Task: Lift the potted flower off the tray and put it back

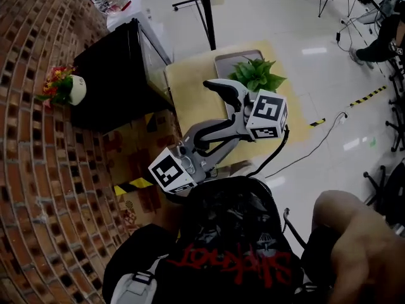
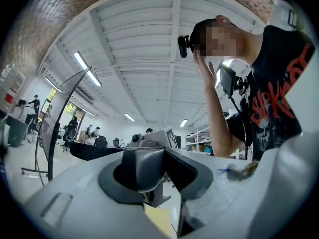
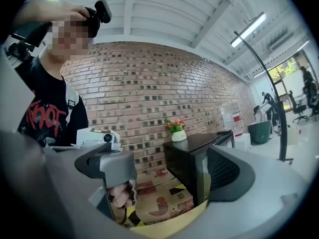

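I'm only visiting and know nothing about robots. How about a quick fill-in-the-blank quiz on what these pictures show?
1. The leafy plant sitting on the tray is ___ in colour.
2. The wall behind the flower pot is built of ___.
3. The right gripper has its jaws ___, with nothing between them.
Missing words: green; brick; open.

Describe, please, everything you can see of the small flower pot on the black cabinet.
The flower pot is small, round and white, apparently ceramic, and holds red and orange blooms with green leaves. It stands upright on top of the black cabinet, at the edge nearest the brick wall. Only the cabinet touches it.
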Demonstrator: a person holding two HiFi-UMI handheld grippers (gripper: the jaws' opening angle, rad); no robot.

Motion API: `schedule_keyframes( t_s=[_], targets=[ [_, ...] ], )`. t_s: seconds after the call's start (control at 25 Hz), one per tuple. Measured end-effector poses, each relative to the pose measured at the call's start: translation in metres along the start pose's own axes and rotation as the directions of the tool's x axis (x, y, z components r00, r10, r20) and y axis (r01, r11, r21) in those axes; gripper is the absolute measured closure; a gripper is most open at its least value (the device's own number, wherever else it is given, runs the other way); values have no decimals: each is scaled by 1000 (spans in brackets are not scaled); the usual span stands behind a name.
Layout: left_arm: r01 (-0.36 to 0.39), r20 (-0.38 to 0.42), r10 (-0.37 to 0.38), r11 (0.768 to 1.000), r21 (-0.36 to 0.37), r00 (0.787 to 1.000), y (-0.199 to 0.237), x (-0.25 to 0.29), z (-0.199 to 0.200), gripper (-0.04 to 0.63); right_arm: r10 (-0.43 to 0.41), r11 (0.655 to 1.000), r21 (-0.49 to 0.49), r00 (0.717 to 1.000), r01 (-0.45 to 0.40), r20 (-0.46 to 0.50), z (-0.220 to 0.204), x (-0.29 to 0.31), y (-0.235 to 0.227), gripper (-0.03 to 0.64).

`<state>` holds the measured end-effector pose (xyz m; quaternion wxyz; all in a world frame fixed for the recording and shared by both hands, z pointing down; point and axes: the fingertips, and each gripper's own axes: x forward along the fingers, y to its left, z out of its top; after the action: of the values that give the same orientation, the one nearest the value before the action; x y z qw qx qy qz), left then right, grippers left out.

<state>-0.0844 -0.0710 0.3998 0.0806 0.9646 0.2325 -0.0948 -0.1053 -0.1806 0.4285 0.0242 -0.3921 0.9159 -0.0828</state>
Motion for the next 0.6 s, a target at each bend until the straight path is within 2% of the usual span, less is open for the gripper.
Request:
schedule_keyframes(
  t_s=[0.6],
  targets=[
    [8, 13, -8, 1000, -5, 1000, -10, -4, 0, 453, -7, 1000, 6, 1000, 7, 1, -3, 1, 9, 26]
  ],
)
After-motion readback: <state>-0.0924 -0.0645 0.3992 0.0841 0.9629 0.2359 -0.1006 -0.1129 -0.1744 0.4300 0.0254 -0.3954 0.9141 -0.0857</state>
